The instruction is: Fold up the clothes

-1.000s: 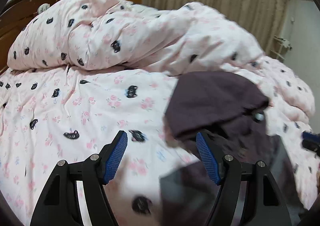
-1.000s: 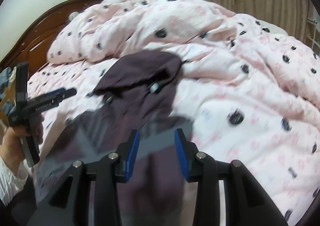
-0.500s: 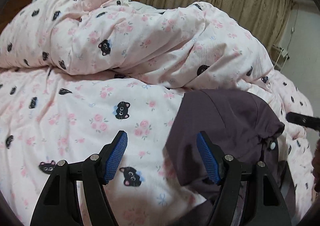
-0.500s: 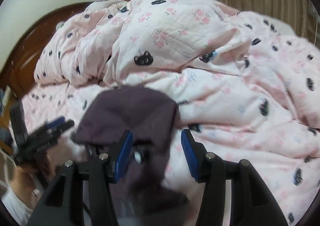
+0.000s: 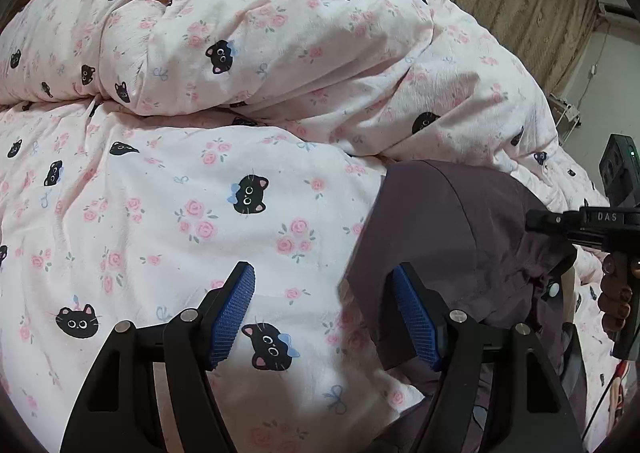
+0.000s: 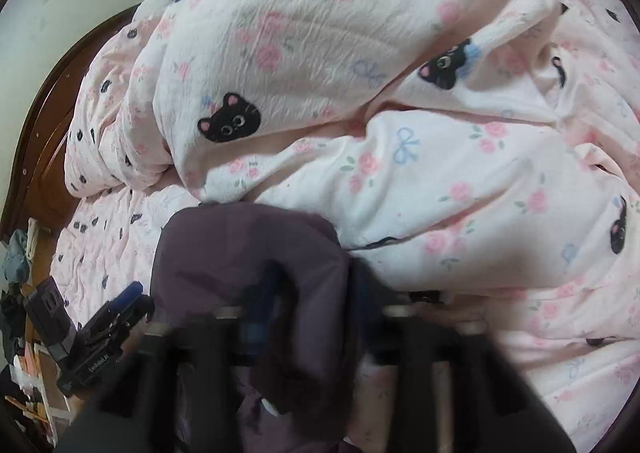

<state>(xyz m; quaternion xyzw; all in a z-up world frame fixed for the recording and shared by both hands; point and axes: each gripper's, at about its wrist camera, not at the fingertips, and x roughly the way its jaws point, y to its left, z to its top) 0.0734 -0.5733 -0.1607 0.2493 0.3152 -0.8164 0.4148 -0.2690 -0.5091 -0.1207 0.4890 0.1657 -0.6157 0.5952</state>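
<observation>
Cat-print bed: purple garment right of gaping, empty left tongs; right tongs nearer, blurred, grip unclear.

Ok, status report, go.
Left gripper open, empty, beside the purple garment. Right gripper blurred, garment draped between its fingers. Rumpled duvet heaped close behind.

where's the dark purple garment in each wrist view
Left wrist view: the dark purple garment lies right of centre on the bed, running down behind the right blue pad of the left tongs.
Right wrist view: it sits low and left of centre, draped over the blurred right tongs.
Shared landmark: the bunched pink cat-print duvet just behind it.
</observation>
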